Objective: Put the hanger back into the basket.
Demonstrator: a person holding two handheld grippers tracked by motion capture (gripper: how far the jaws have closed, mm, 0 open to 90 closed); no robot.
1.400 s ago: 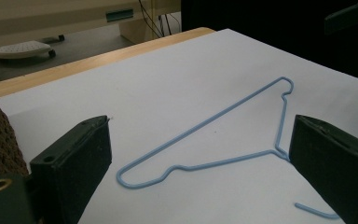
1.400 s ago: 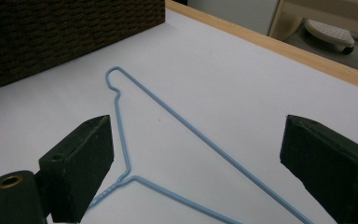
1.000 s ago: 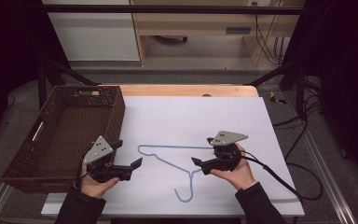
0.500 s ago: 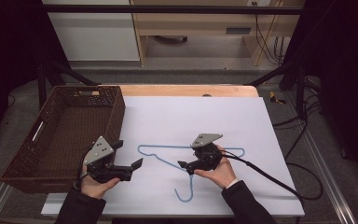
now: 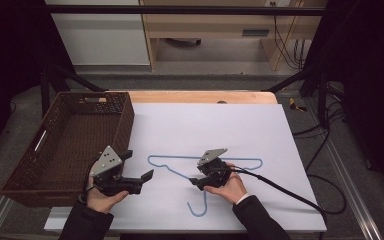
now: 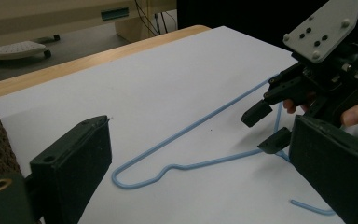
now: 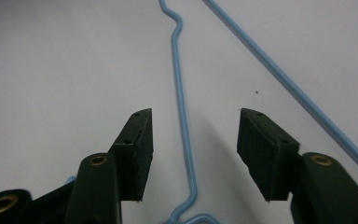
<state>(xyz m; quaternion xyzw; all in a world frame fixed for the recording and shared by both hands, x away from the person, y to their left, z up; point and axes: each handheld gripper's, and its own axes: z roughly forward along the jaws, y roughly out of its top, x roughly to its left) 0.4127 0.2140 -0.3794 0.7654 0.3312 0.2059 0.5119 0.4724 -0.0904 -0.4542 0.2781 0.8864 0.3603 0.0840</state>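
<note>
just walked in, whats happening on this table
A person holds a gripper in each hand over a white table. The right gripper is down over a blue wire hanger lying flat, one wire arm between its jaws; they have just been closing but don't touch it yet. The left gripper waits open beside a brown basket.

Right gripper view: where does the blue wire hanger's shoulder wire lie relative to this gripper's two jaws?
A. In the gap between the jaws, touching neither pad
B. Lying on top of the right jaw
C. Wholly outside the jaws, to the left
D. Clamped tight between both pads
A: the right gripper straddles the blue wire hanger, whose wire runs up the gap with white table visible on both sides of it; its jaws have just been closing.
</note>
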